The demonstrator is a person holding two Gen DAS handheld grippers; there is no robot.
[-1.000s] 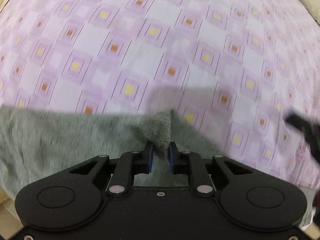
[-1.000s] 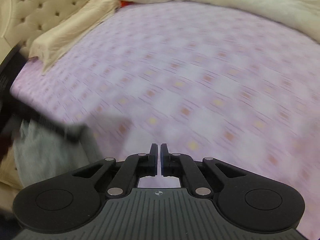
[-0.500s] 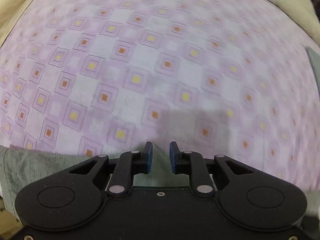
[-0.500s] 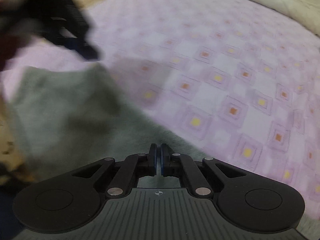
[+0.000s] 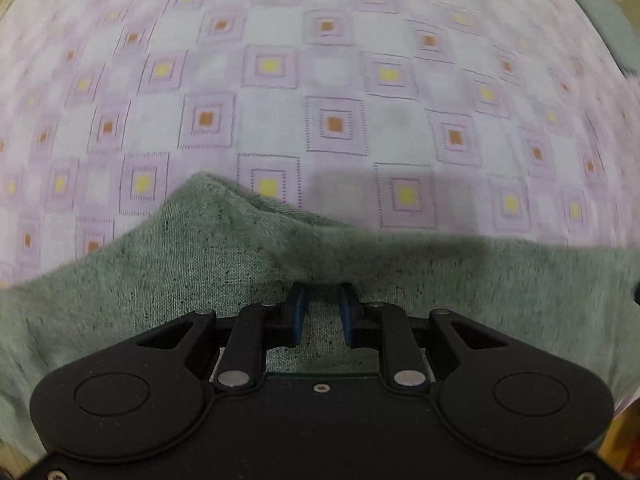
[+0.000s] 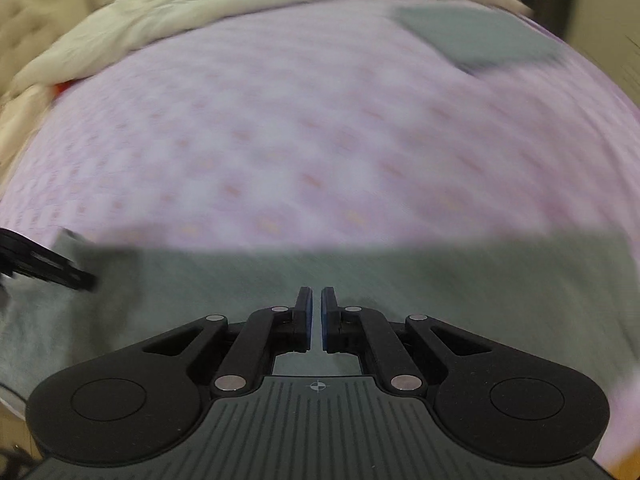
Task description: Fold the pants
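Left wrist view: the left gripper [image 5: 322, 312], jaws apart and gripping nothing, hovers over the grey-green pants [image 5: 168, 280], whose raised fold peaks toward 11 o'clock. The pants lie across the near edge of the checked bedsheet [image 5: 332, 80], long axis running 9 to 3 o'clock. Right wrist view: the right gripper [image 6: 316, 316], jaws nearly together and apparently empty, sits above the same cloth [image 6: 440, 280]; neither gripper is clearly nearer.

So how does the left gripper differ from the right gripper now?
The left gripper is open, with a raised fold of the grey pants at its tips; the right gripper is nearly closed, a thin gap showing, holding nothing visible. Both are over the pants on the bed sheet.
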